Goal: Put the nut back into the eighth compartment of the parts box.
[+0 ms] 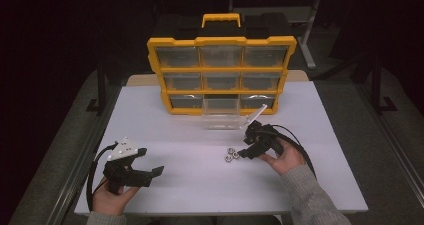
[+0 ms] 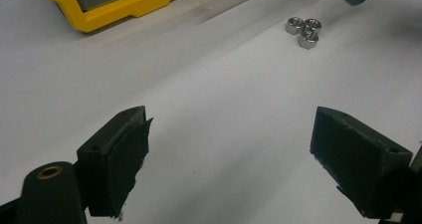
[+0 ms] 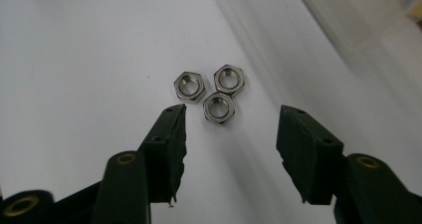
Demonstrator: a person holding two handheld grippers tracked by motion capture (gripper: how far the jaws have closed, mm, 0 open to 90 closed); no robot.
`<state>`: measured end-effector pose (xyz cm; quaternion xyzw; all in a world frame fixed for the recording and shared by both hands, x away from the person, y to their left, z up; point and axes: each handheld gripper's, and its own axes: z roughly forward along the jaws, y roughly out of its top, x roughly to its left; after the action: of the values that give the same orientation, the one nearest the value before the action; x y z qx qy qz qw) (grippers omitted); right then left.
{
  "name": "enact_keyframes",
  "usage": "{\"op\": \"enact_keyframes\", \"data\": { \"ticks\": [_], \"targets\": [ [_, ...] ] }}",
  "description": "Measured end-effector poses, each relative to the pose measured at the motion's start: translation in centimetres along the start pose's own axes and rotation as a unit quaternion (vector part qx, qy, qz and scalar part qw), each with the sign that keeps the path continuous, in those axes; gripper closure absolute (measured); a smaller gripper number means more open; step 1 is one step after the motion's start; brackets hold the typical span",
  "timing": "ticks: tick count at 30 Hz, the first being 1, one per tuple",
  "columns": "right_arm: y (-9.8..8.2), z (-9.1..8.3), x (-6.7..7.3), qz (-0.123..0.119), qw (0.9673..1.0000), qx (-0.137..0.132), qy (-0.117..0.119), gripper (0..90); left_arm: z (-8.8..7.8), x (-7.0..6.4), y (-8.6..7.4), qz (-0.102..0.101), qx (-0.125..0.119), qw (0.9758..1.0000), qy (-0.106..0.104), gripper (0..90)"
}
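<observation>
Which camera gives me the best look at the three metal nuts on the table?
The right gripper view: the three nuts lie close up and sharp just ahead of its open tongs, threads visible. The left gripper view shows them smaller, far off. The high view shows them as a tiny cluster.

Bare tabletop (image 1: 190,180) around nuts (image 1: 231,154)

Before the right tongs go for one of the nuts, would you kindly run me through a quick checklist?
1. Three nuts lie flat in a touching cluster, in front of the right tongs: ok.
2. Right jaws apart, nothing between them: ok.
3. One nut separated for a clean pick: not ok.
4. Clear drawer pulled out of the yellow organizer, open on the table: ok.
5. Left tongs open, away from the nuts: ok.
6. Drawer contents: cannot tell.
</observation>
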<state>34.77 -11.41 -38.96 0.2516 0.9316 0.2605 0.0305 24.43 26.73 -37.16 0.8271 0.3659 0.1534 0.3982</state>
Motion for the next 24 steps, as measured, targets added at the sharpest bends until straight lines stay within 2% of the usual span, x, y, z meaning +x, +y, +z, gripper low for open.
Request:
{"op": "enact_keyframes", "data": {
  "ticks": [5,8,14,16,24],
  "targets": [
    [0.4,1.4,0.1,-0.012,0.9998,0.014,0.007,50.7,0.0,-0.1,0.0,-0.004,-0.007,1.0,-0.001,15.0],
    [0.6,2.6,0.1,-0.018,0.9994,0.027,0.013,55.1,-0.1,0.1,0.0,0.002,0.001,1.0,-0.001,15.0],
    [0.5,3.6,0.2,-0.021,0.9988,0.042,0.014,61.2,-0.2,0.1,0.0,0.002,-0.001,1.0,-0.001,15.0],
    [0.6,4.0,0.3,-0.033,0.9982,0.05,0.007,63.9,-0.1,0.1,0.0,-0.005,-0.008,1.0,-0.001,15.0],
    [0.5,4.4,0.6,-0.041,0.9977,0.053,-0.005,68.3,-0.2,0.1,0.0,-0.005,-0.009,0.9999,-0.001,15.0]
  ]
}}
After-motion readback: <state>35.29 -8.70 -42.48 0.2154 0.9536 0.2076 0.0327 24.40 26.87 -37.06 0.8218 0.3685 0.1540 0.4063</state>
